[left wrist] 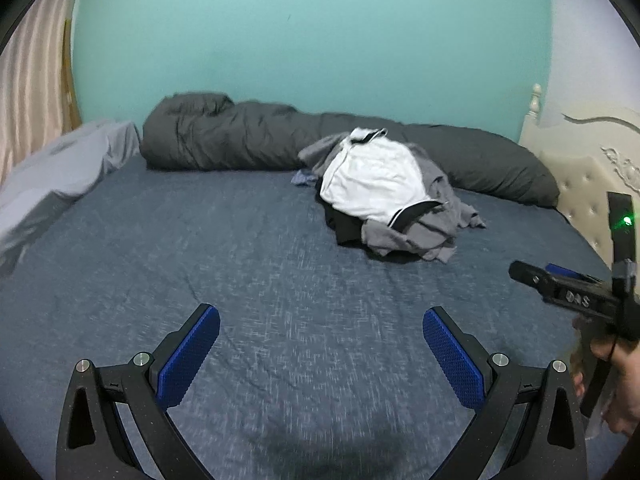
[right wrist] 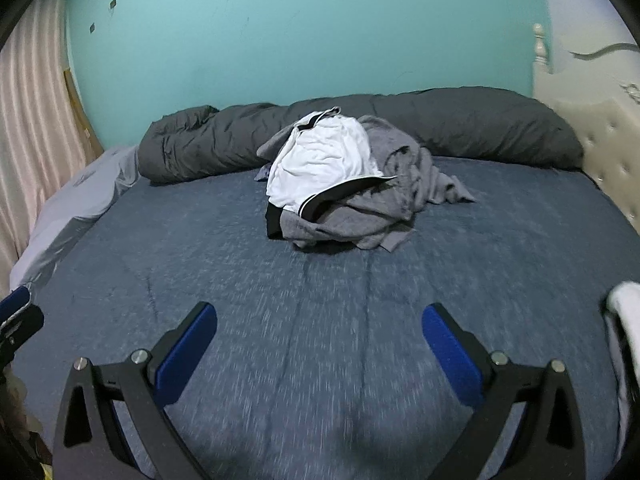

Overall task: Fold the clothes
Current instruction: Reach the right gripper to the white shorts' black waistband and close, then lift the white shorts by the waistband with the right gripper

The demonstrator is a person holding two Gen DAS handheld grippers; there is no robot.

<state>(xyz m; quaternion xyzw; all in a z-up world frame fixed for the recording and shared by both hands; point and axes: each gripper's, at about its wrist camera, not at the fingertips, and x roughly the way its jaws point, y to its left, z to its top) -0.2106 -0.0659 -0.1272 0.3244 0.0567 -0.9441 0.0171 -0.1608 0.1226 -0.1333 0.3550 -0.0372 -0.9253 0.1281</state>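
Right wrist view: clothes pile (right wrist: pixel 340 184) crumpled mid-frame on bed (right wrist: pixel 160 272); right gripper (right wrist: pixel 320 344) and left gripper (left wrist: pixel 320 344) fingers spread, empty. Risk: tangled layers, grab lifts several garments.

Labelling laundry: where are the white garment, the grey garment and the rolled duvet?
white garment (right wrist: pixel 320 172), right wrist view, its top panel.
grey garment (right wrist: pixel 352 220), right wrist view, front folds.
rolled duvet (left wrist: pixel 224 140), left wrist view, left bulge.
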